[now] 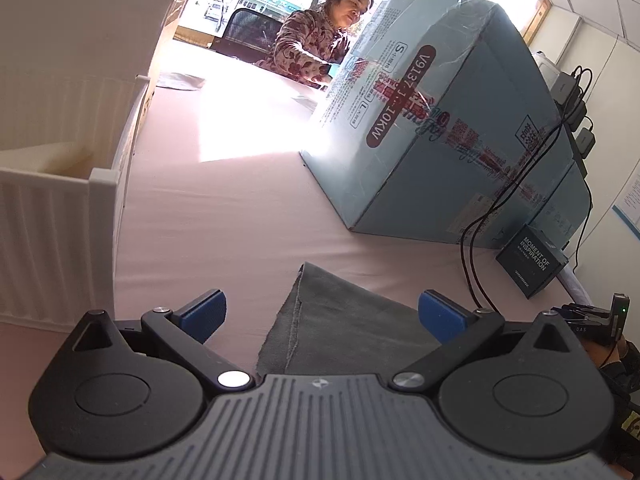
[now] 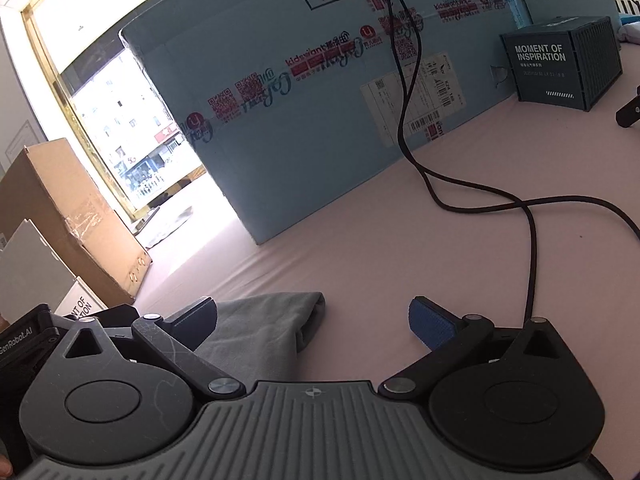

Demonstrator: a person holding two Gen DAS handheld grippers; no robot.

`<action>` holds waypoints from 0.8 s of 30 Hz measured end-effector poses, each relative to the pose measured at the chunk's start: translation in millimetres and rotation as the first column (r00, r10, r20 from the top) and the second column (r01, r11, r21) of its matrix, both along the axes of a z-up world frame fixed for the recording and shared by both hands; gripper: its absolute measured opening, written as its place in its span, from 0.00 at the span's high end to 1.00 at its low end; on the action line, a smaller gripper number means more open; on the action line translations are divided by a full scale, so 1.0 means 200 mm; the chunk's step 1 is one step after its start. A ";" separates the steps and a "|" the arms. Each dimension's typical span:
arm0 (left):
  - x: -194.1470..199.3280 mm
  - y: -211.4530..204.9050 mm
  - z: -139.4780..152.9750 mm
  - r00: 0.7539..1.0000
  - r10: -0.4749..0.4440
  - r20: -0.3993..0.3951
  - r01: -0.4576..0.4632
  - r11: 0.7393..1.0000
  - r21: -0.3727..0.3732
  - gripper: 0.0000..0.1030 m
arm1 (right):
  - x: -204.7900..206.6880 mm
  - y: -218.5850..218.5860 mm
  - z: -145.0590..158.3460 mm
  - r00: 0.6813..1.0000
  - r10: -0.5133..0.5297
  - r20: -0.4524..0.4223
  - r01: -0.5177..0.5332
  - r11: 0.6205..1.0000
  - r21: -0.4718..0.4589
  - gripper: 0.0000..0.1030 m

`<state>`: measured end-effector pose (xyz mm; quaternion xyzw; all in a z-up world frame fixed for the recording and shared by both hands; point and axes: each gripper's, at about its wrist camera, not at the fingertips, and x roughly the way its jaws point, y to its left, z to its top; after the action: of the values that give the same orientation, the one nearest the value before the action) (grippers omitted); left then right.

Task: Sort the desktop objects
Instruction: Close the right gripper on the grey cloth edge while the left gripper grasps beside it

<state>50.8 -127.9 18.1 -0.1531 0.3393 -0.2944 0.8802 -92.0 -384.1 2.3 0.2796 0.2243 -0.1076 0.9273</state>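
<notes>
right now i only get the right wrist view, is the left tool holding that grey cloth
Observer: No. The left tool is open, and the grey cloth lies flat between its fingers, not gripped.
Operator: ok and where do those black cables end up
Observer: The black cables climb the side of the blue box to a few chargers at its far right edge.
</notes>
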 end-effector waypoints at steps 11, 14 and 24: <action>0.00 -0.07 -0.06 0.991 -0.130 0.030 0.130 0.991 0.013 0.00 | 0.02 0.03 -0.01 1.000 0.004 0.003 -0.004 0.999 0.042 0.00; -0.04 -0.14 -0.06 0.983 -0.163 0.083 0.154 0.982 0.108 0.00 | 0.01 0.03 -0.01 1.000 -0.004 0.013 0.003 0.997 0.072 0.00; -0.06 -0.16 -0.07 0.979 -0.177 0.100 0.160 0.974 0.158 0.00 | 0.01 0.05 -0.03 0.999 -0.028 0.039 0.025 0.997 0.070 0.00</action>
<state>39.0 -160.6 3.9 -0.0406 0.3214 -0.3500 0.8789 -90.1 -373.8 -4.4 0.3167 0.2056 -0.1065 0.9198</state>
